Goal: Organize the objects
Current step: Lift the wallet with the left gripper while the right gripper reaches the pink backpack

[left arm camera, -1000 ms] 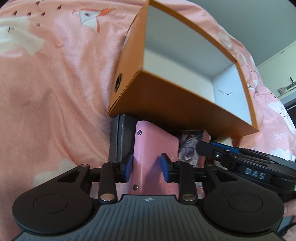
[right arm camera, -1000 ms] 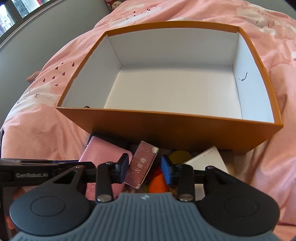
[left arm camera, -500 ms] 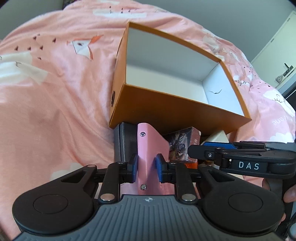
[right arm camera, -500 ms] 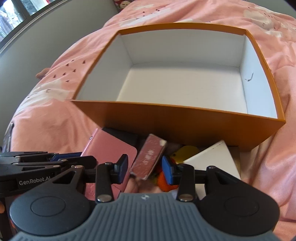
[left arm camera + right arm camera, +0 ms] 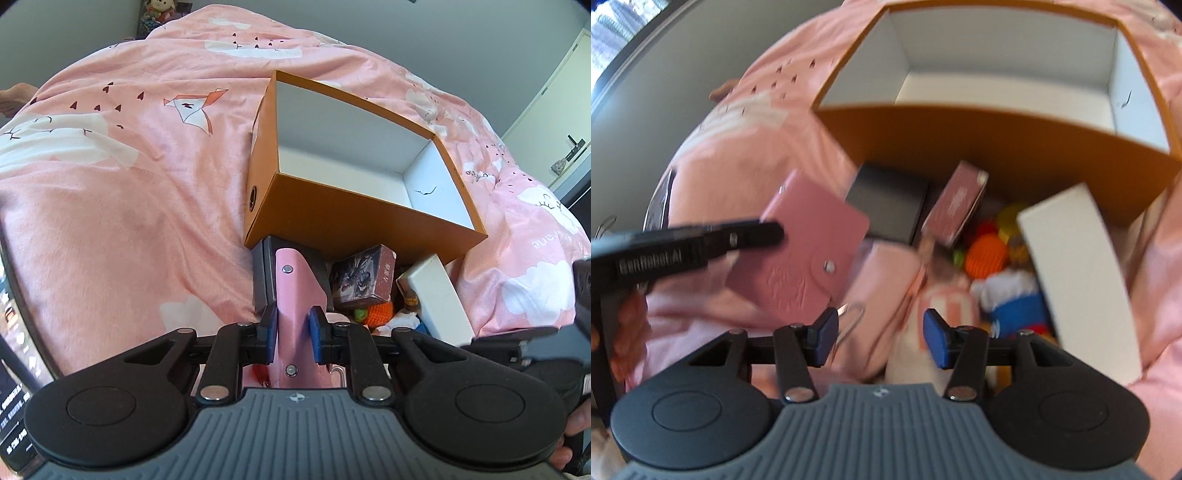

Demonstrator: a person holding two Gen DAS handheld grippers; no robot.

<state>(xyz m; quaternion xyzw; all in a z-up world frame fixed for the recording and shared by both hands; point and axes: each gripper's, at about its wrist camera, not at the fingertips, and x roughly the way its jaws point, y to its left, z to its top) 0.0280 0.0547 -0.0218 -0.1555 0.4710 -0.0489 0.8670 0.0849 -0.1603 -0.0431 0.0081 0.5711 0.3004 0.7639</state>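
My left gripper point(image 5: 293, 328) is shut on the edge of a pink snap wallet point(image 5: 295, 288), which it holds raised above the pile. In the right wrist view the same pink wallet point(image 5: 805, 251) hangs from the left gripper's fingers point(image 5: 753, 232) at the left. My right gripper point(image 5: 880, 336) is opening, with nothing pressed between its pads and only pink cloth beneath. The open orange box point(image 5: 351, 218), white inside and empty, stands just beyond the pile. A maroon card box point(image 5: 960, 205) lies against the orange box wall point(image 5: 997, 147).
A black box point(image 5: 264, 273), a white box point(image 5: 436, 295), an orange crochet toy point(image 5: 380, 314) and a blue-and-white soft toy point(image 5: 1015, 299) crowd the foot of the orange box. Pink patterned bedding point(image 5: 129, 221) lies all around. A person's fingers show at the lower right.
The left jaws closed on the pink wallet and lifted it. The right jaws widened and drew back from the maroon card box, which now lies in the pile.
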